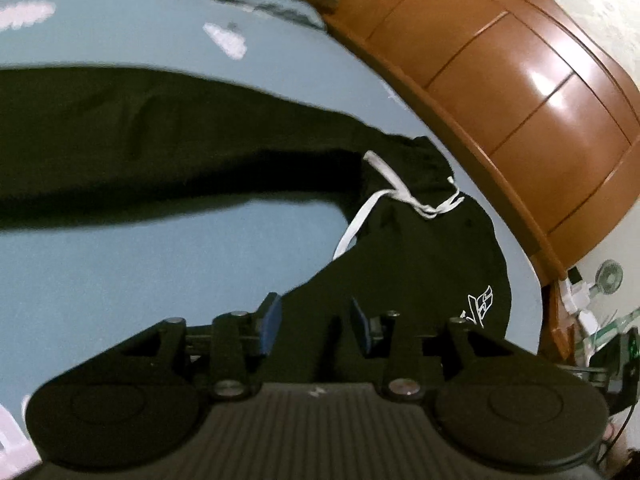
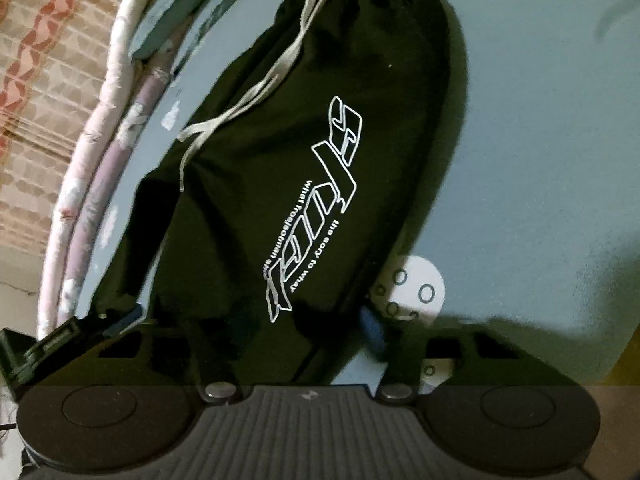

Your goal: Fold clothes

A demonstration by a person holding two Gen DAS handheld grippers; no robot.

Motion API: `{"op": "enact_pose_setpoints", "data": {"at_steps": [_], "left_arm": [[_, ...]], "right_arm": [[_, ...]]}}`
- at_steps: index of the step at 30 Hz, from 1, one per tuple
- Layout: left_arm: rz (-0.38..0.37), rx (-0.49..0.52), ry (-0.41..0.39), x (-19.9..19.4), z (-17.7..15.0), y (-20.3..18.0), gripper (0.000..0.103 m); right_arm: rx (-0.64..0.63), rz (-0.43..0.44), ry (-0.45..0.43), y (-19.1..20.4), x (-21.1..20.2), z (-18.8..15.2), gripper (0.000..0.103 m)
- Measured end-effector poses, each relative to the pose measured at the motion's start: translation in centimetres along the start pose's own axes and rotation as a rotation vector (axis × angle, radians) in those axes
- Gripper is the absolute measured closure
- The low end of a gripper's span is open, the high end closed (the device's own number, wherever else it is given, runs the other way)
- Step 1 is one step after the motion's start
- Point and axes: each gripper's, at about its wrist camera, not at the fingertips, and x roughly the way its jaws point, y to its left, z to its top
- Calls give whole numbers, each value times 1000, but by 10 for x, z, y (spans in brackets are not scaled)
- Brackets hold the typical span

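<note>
Black pants point(image 1: 420, 248) lie on a light blue bed sheet point(image 1: 120, 280). Their waistband carries a white drawstring point(image 1: 392, 184). One leg point(image 1: 140, 140) stretches off to the left, the other runs toward my left gripper point(image 1: 316, 320). That gripper is open, its blue pads point(image 1: 270, 320) a narrow gap apart with black cloth between them. In the right wrist view the leg with the white logo point(image 2: 316, 208) fills the middle, the drawstring point(image 2: 256, 96) above it. My right gripper point(image 2: 252, 320) stands wide open astride this leg, blue pads point(image 2: 372, 330) on either side.
A brown wooden headboard point(image 1: 500, 80) curves along the bed's right side. A small fan point(image 1: 610, 276) and clutter sit beyond it. Rolled pale bedding point(image 2: 100, 160) and a patterned curtain point(image 2: 40, 60) lie past the bed's far edge. A white round print point(image 2: 420, 284) marks the sheet.
</note>
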Motion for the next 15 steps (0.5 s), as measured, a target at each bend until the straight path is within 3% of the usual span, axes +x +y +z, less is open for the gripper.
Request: {"op": "enact_pose_setpoints", "data": {"at_steps": [1, 2, 6, 9, 13, 15], "left_arm": [[-1, 13, -7, -1, 1, -1, 66], [-6, 24, -11, -2, 1, -3, 66], [-40, 63, -3, 1, -5, -9, 64], [-50, 76, 52, 15, -14, -11, 63], [-42, 105, 119, 24, -27, -13, 60], [-64, 126, 140, 20, -28, -16, 57]], "right_arm": [[-14, -27, 7, 1, 1, -1, 95], [-29, -55, 15, 1, 3, -2, 96], [-67, -93, 27, 4, -3, -4, 96], [-99, -125, 37, 10, -8, 0, 95], [-150, -176, 48, 20, -15, 5, 83], [-171, -196, 14, 26, -27, 13, 82]]}}
